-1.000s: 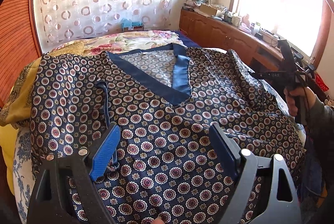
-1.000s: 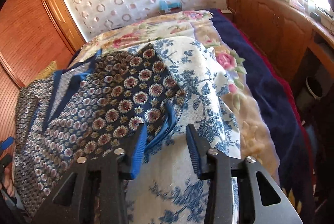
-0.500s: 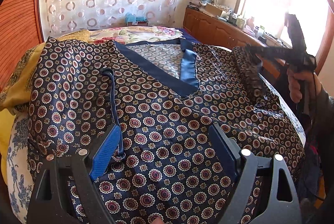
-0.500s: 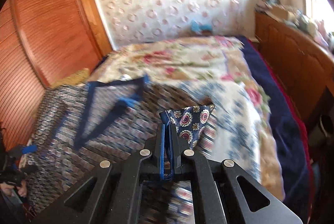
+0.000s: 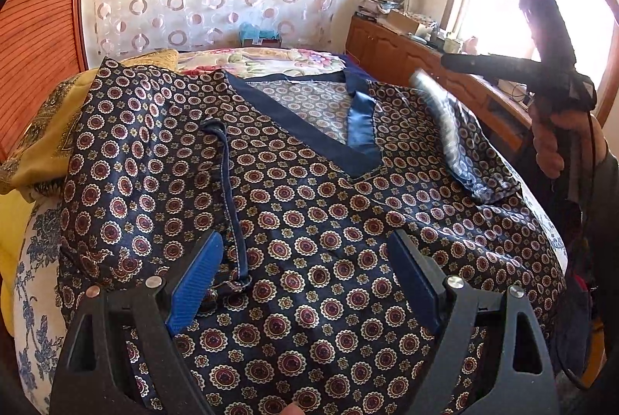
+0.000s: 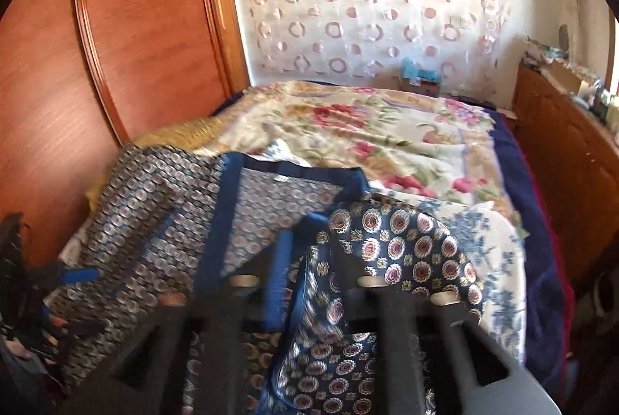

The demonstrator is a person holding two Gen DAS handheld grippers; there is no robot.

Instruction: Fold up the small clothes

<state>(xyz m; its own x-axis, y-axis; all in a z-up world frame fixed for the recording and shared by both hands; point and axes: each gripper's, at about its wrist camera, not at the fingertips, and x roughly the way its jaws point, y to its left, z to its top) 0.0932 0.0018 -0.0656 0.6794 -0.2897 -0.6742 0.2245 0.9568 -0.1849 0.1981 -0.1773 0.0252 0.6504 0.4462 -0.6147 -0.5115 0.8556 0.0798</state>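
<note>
In the left wrist view, nearest the lens, the left gripper point(image 5: 305, 279) stands with its jaws wide apart just over the patterned top point(image 5: 309, 221), nothing between the blue pads; the dark cloth with its ringed medallions lies spread front-up on the bed point(image 5: 271, 60). The left sleeve is already folded inward, its blue cuff edge point(image 5: 232, 198) running down toward the left finger. Further on comes the navy V-neck band point(image 5: 309, 132), and at the right the other sleeve point(image 5: 456, 140) shows as a blur, lifted off the shoulder below the right gripper point(image 5: 452, 60), which a hand point(image 5: 549, 144) holds up against the window point(image 5: 541, 0). Only this view shows that gripper from outside and the yellow cushion point(image 5: 42, 136) at the left edge. The right wrist view is blurred but gives what the other cannot: the right gripper point(image 6: 309, 260) from behind, its jaws opening, with the sleeve point(image 6: 387, 260) draped between and over the fingers; whether the pads press on it cannot be told. It also shows the left gripper point(image 6: 73, 277) small at the lower left. Beyond the top lie the floral blanket point(image 6: 367, 128), the wooden wardrobe point(image 6: 135, 28), a sideboard point(image 6: 572, 151) and the ringed curtain point(image 6: 367, 4) on the far wall.
</note>
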